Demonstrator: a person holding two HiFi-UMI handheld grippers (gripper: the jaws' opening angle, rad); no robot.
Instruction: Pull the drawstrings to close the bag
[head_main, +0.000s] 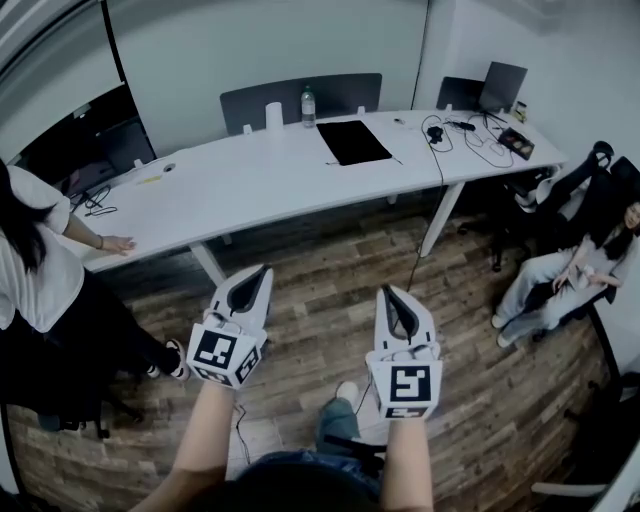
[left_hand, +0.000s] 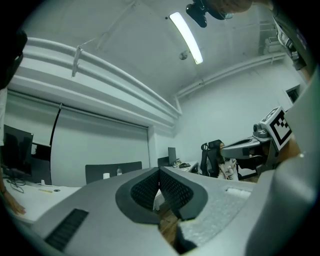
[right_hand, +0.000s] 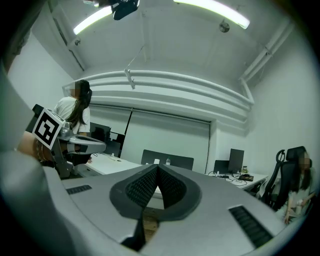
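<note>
Both the left gripper (head_main: 258, 275) and the right gripper (head_main: 392, 295) are being held closed on nothing, side by side, with no bag being shown near either.

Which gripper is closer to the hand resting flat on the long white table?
Left. The white left gripper hangs over the wooden floor, to the right of the hand; the white right gripper is even farther right.

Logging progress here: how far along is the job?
Nothing looks done: no bag or drawstring shows in any view. In hand: nothing. The left gripper and right gripper are shut and empty, held over the floor short of the table. Left: the whole job.
</note>
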